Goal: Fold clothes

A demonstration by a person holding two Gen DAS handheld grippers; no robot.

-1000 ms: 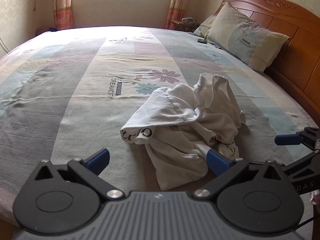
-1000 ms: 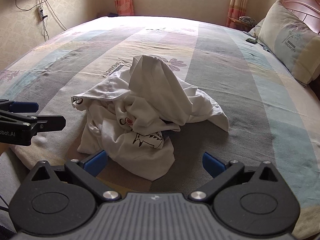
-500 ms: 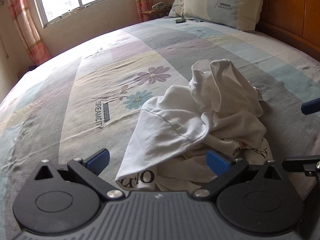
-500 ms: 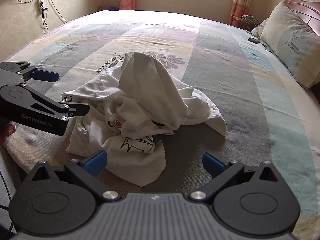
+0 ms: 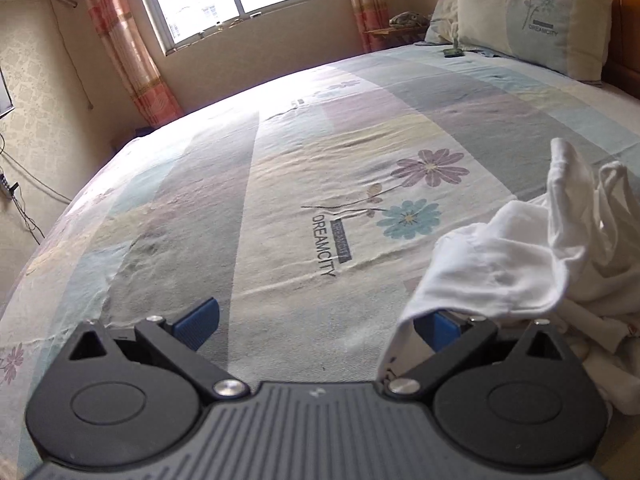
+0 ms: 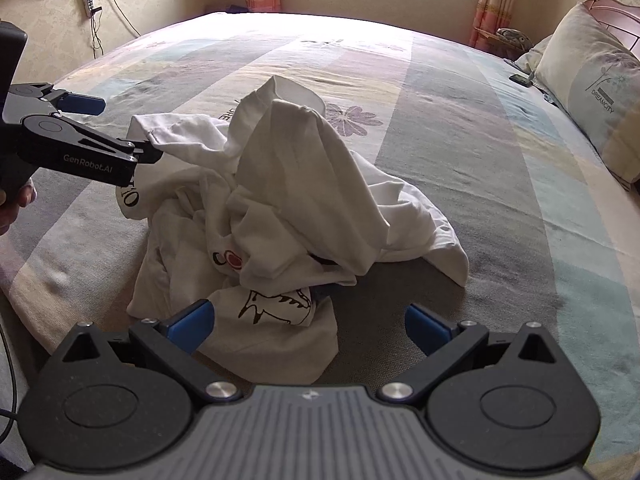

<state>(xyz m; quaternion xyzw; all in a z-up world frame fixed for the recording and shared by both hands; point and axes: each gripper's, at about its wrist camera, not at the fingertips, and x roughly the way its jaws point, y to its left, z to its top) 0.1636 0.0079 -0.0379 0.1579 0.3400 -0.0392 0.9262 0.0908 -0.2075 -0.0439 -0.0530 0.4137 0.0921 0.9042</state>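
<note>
Still at the grab-an-edge stage of the fold. Starting left of the white shirt (image 6: 280, 200): the left tongs (image 6: 120, 128) are spread wide, one finger poked under a raised flap at the shirt's left edge, the other out over bare bed (image 6: 500, 168). Not pinching anything, far as the fisheye shows. The shirt itself is a crumpled heap near the bed's front edge. Just in front of it, the right tongs (image 6: 308, 326) hang wide open and empty. Next up is probably closing on that flap and spreading the shirt flat. No containers around.
</note>
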